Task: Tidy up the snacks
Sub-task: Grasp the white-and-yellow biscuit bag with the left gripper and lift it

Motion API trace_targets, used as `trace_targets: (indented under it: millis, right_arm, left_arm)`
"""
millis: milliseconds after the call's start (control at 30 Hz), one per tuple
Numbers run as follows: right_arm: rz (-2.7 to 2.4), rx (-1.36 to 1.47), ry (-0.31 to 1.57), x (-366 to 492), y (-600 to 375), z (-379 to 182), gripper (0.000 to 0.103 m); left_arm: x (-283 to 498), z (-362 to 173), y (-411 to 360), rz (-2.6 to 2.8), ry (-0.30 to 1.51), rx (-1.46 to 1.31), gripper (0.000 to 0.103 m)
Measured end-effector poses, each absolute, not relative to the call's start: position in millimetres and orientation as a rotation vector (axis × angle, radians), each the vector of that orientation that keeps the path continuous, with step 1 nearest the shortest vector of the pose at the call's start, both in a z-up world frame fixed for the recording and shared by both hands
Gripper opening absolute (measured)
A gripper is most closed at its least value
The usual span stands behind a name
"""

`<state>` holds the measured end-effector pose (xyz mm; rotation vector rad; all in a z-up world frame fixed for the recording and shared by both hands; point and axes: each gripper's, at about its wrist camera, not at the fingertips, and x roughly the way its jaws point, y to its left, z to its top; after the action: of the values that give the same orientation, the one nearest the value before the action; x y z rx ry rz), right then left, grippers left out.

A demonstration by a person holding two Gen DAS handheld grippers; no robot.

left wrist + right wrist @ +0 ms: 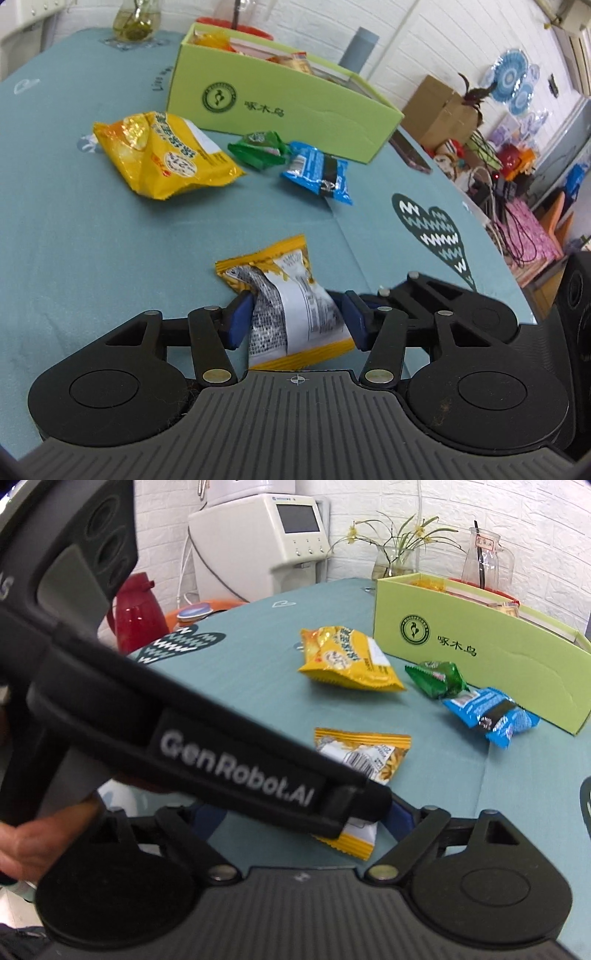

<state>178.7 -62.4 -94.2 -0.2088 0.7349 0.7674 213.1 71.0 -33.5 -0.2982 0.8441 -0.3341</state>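
A small yellow snack packet (291,306) (365,753) lies on the teal tablecloth (92,240). My left gripper (295,317) is shut on it, blue pads (238,319) pressing both sides and crumpling the wrapper. In the right wrist view the left gripper's black body (236,771) crosses in front. My right gripper (303,814) stands open and wide around the packet's near end, its pads apart from it. Farther back lie a large yellow bag (162,155) (347,657), a green packet (258,147) (436,679) and a blue packet (317,173) (487,712), beside a green box (280,107) (472,653) holding several snacks.
Behind the box stand a glass vase with a plant (395,557) and a glass jug (487,557). A dark flat object (410,155) lies by the box's right end. The table's edge (491,236) curves off at right, with cardboard boxes (439,110) and clutter beyond. A red flask (136,616) stands off the table.
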Motion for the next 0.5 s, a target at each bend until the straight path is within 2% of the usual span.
trace_targets:
  millis: [33,67,133,200,300,367,400,433,467,500]
  right_arm:
    - [0.751,-0.213,0.726,178,-65,-93,0.088]
    - [0.734,-0.213,0.718,177,-68,-91,0.088]
    - [0.716,-0.184,0.709,178,-74,-88,0.090]
    - [0.716,-0.164,0.711,179,-74,-88,0.090]
    - [0.726,-0.163,0.726,179,-70,-94,0.089]
    - [0.727,-0.168,0.716,179,-67,-98,0.081]
    - [0.722,-0.180,0.703,178,-66,-98,0.077]
    - [0.724,-0.177,0.700,178,-66,-97,0.067]
    - [0.724,-0.164,0.704,179,-67,-94,0.065]
    - [0.729,-0.152,0.701,180,-68,-91,0.065]
  left_arm:
    - [211,-29,71,-0.316,0.824,-0.285,0.043]
    - [208,-24,71,-0.295,0.802,-0.266,0.054]
    - [204,-18,73,-0.278,0.773,-0.248,0.064]
    - [205,-19,74,-0.266,0.786,-0.248,0.062]
    - [211,-30,72,-0.271,0.837,-0.260,0.056]
    - [212,-37,70,-0.275,0.849,-0.259,0.053]
    - [211,-38,69,-0.269,0.842,-0.243,0.048]
    - [211,-37,67,-0.286,0.844,-0.240,0.023]
    - [212,-37,67,-0.305,0.857,-0.257,0.015]
    - [212,-34,66,-0.299,0.846,-0.258,0.014]
